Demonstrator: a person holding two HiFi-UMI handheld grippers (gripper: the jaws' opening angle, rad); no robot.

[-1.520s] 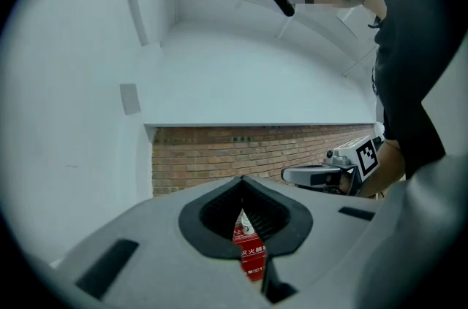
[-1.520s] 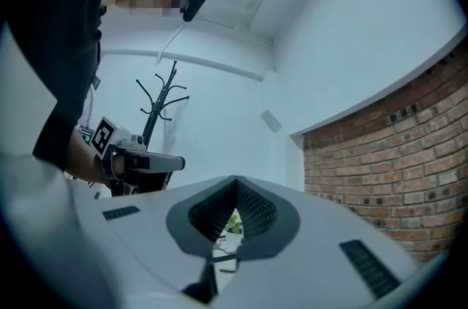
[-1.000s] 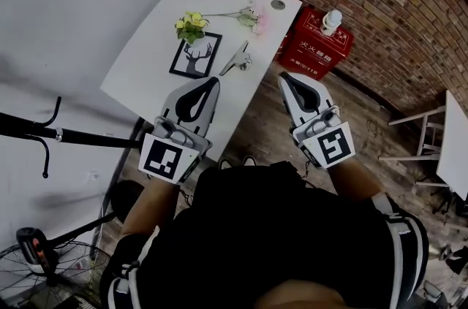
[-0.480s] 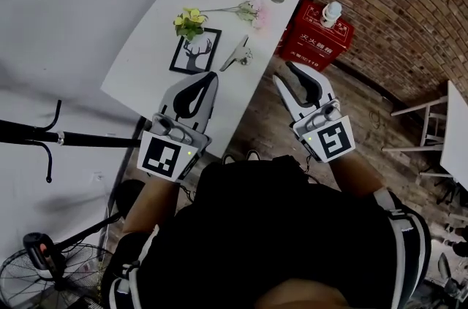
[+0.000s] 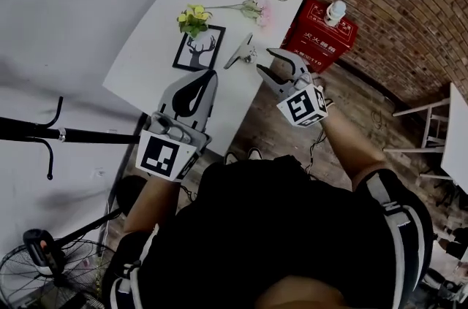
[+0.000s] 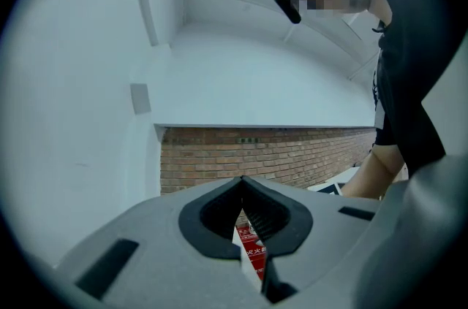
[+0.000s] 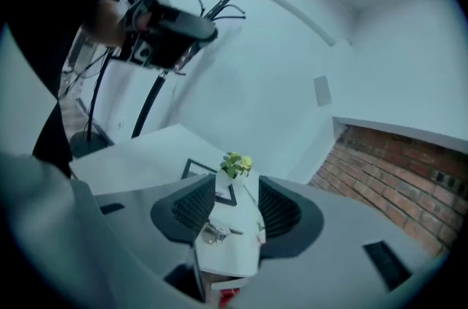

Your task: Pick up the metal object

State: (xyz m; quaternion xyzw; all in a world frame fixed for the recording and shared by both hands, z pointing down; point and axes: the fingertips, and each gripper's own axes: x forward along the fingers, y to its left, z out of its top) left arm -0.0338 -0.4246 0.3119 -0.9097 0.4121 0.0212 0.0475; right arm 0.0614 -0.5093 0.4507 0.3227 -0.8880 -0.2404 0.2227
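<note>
The metal object (image 5: 240,52), a shiny spring clip, lies on the white table (image 5: 161,30) near its right edge. My right gripper (image 5: 266,60) hovers just right of it at the table edge. Its jaws have just been opening and stand wide apart with nothing between them. In the right gripper view the metal object (image 7: 212,231) shows on the tabletop ahead, through the gap of the right gripper (image 7: 230,201). My left gripper (image 5: 210,77) is shut and empty over the table's near edge. The left gripper (image 6: 243,182) points level at the brick wall.
A framed deer picture (image 5: 198,48) and yellow flowers (image 5: 194,19) lie left of the clip. A red box (image 5: 318,33) with a white bottle (image 5: 334,10) on top stands on the floor by the brick wall. A black coat rack (image 5: 44,132) and a fan (image 5: 36,275) are at left.
The right gripper has swung forward, left and down to the table edge beside the clip, rolled over, and its jaws went from shut to wide open. The left gripper stayed put.
</note>
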